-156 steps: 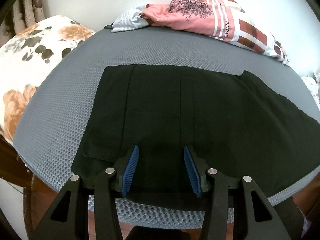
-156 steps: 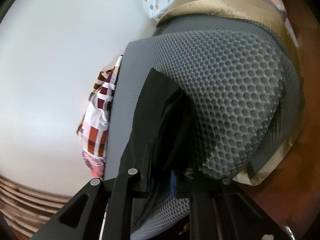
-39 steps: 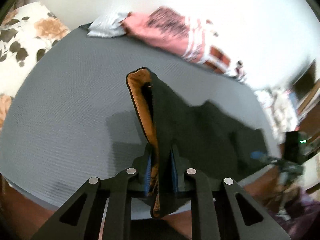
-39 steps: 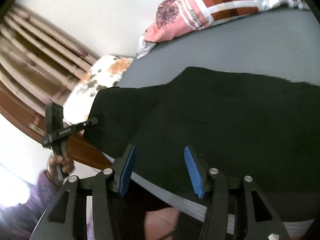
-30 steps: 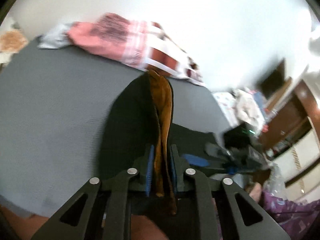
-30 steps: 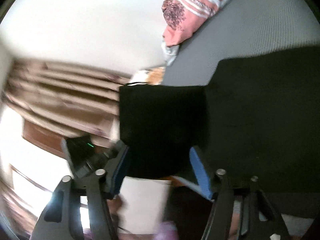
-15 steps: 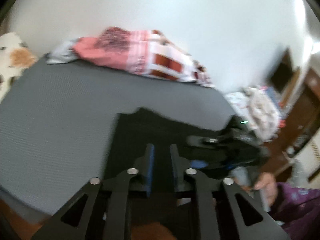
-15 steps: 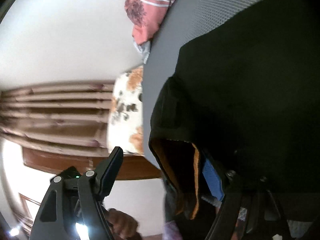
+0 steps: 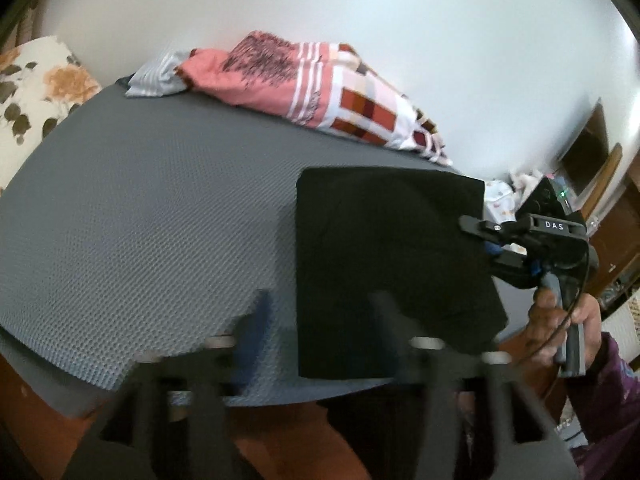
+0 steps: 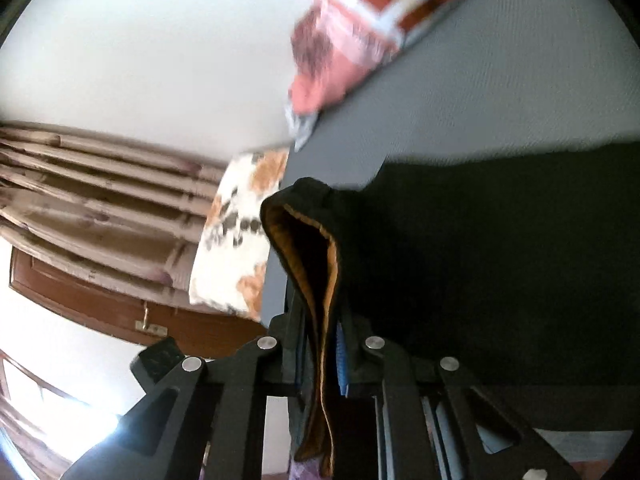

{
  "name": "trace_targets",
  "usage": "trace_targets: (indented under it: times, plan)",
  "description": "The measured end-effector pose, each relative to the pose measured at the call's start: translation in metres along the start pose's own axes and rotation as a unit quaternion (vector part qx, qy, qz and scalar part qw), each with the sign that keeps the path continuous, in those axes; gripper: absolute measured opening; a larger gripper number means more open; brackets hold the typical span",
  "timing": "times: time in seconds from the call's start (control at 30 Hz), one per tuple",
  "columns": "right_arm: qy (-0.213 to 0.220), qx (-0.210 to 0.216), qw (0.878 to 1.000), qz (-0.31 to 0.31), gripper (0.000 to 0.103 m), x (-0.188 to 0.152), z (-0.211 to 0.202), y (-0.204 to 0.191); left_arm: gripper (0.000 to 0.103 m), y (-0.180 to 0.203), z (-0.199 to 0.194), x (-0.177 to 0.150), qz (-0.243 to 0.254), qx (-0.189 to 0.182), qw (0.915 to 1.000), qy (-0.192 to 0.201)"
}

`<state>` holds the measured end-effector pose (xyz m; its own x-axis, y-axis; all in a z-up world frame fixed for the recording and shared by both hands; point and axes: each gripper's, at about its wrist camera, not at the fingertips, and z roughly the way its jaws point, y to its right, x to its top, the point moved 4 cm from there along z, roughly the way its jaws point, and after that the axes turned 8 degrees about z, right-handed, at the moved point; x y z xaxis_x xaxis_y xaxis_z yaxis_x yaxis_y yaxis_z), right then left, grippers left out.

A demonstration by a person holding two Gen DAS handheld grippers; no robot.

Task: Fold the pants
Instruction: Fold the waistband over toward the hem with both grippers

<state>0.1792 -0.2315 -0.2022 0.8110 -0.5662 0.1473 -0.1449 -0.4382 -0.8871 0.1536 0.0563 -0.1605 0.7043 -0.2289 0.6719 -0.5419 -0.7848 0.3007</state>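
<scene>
The left gripper point(image 9: 316, 320) points down toward twelve o'clock, jaws opening (blurred) and gripping nothing. The right gripper point(image 10: 322, 344) is closing, pads pinching black cloth; at four o'clock in the left view, a hand point(image 9: 560, 320) holds its handle.

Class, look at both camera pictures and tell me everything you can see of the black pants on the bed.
The black pants lie folded into a compact, roughly square block on the grey mesh bed cover, near its front right edge. The cloth looks soft, matte and plain, with an orange-brown lining showing at the waistband. The right gripper is closing its fingers on that waistband edge, lifting it in a loop. The left gripper is opening, with no cloth pinched.
</scene>
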Motion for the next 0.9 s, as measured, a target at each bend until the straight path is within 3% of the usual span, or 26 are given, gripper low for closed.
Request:
trace_targets:
  times: [0.1,0.3,0.47,0.63,0.9]
  plan:
    - [0.039,-0.035,0.999,-0.017,0.012,0.02,-0.053,0.014,0.064,0.018,0.007,0.005,0.006,-0.019,0.9998,0.0]
    - [0.087,-0.094,0.991,0.041,0.011,0.046,-0.123,0.088,0.064,0.063,0.047,0.008,0.037,-0.039,0.9981,-0.029]
    - [0.108,-0.087,0.987,0.08,0.011,0.048,-0.145,0.132,0.064,0.099,0.082,0.005,0.073,-0.051,0.9938,-0.067]
    - [0.12,-0.071,0.988,0.068,0.01,0.049,-0.164,0.132,0.065,0.125,0.105,0.005,0.098,-0.063,0.9892,-0.089]
    - [0.121,-0.089,0.986,0.073,0.01,0.058,-0.164,0.167,0.065,0.133,0.132,0.003,0.104,-0.058,0.9878,-0.101]
